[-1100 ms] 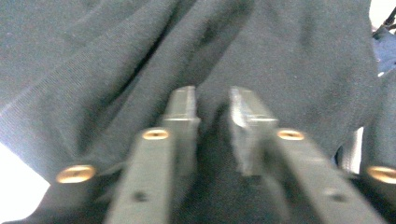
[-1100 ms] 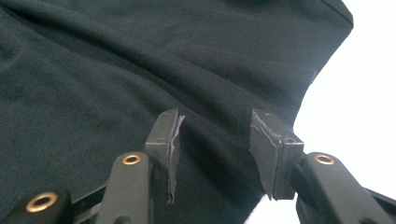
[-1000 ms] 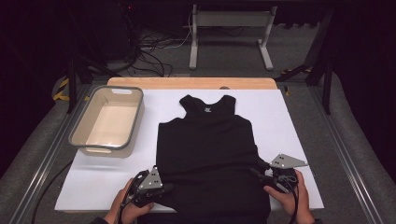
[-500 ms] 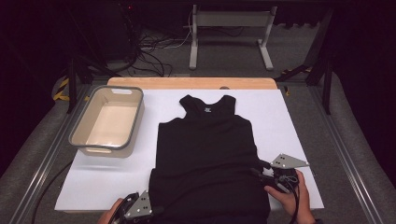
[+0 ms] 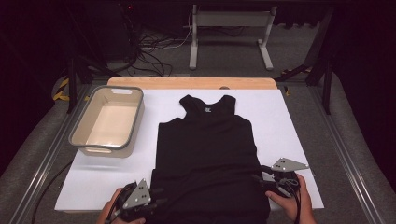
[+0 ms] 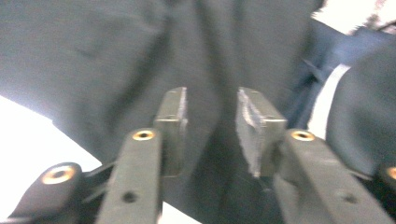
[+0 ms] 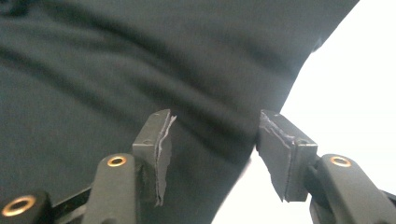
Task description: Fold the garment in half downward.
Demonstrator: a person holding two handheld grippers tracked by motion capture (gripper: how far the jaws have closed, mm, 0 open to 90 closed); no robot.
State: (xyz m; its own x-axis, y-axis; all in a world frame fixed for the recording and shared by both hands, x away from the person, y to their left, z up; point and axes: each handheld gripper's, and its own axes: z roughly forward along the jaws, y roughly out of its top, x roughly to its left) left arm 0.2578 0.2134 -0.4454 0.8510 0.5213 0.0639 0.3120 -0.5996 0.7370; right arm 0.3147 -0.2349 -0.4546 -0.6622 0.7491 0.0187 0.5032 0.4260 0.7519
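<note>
Garment: a black tank top point(image 5: 208, 154) lay flat on the white sheet point(image 5: 289, 121) that covered the bench, neck toward the far edge, hem at the near edge.
Hem: the lower part was bunched into a raised fold that ran across the near edge between the two hand-held grippers.
Left hand-held gripper point(image 5: 156, 203): at the near left corner of the top, held in the person's left hand point(image 5: 114, 210); its jaws had just been opening and stood a moderate gap apart.
Left gripper view: black cloth lay beyond and below the pads point(image 6: 173, 122), which did not press on it; the picture was blurred.
Right hand-held gripper point(image 5: 259, 178): at the near right corner of the top, in the right hand point(image 5: 294, 200); its jaws had just been opening further and stood wide.
Right gripper view: the edge of the top passed between the pads point(image 7: 156, 140), with white sheet beside the right-hand pad; neither pad clamped the cloth.
Bin: a grey-rimmed beige bin point(image 5: 108, 121) stood on the left side of the bench, well apart from the top.
</note>
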